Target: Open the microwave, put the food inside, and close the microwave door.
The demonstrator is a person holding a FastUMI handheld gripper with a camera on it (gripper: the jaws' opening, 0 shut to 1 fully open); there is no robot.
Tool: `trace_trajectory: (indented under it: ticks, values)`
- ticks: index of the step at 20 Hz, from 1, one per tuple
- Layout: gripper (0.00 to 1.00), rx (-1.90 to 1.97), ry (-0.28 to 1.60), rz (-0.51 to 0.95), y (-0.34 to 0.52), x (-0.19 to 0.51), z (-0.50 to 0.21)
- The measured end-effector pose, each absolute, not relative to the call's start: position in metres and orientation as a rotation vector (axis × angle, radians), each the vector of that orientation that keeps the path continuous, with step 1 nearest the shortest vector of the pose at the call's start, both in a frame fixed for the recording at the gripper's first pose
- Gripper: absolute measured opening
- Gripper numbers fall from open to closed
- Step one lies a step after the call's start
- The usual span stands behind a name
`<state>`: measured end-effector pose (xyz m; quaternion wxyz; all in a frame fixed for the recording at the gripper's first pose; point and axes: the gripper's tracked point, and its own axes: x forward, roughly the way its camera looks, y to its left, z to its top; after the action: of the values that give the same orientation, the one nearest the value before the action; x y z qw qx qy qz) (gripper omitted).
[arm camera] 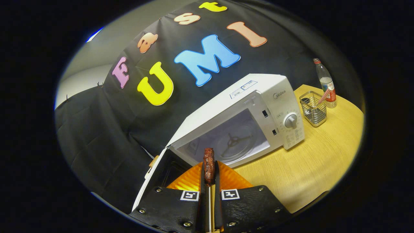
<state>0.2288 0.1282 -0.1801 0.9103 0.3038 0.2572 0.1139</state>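
Pale wooden tabletop [310,168] under a white microwave [258,106]. Brown strip of food [209,165] pinched upright, gripper [209,181] narrowed on it, over an orange plate [233,179], just short of the cavity. Door [152,181] swung wide, clearing entry. Wire holder [313,112] and bottle [326,84] well aside.

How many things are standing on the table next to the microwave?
2. A wire basket stands just beside the microwave's control panel, and a bottle stands right behind it. More may hide behind the microwave. The hand-held gripper is shut on the food.
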Motion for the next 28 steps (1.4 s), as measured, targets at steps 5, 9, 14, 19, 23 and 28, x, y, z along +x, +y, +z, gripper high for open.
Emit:
trace_trajectory:
  ticks: [5, 9, 14, 19, 23, 28]
  values:
    - [0.11, 0.618, 0.486, 0.212, 0.139, 0.270, -0.201]
    - [0.11, 0.619, 0.474, 0.200, 0.151, 0.298, -0.223]
    - [0.11, 0.607, 0.490, 0.178, 0.160, 0.330, -0.259]
    - [0.11, 0.549, 0.490, 0.151, 0.162, 0.355, -0.277]
    - [0.12, 0.555, 0.514, 0.151, 0.167, 0.368, -0.293]
    - [0.17, 0.504, 0.526, 0.121, 0.163, 0.377, -0.302]
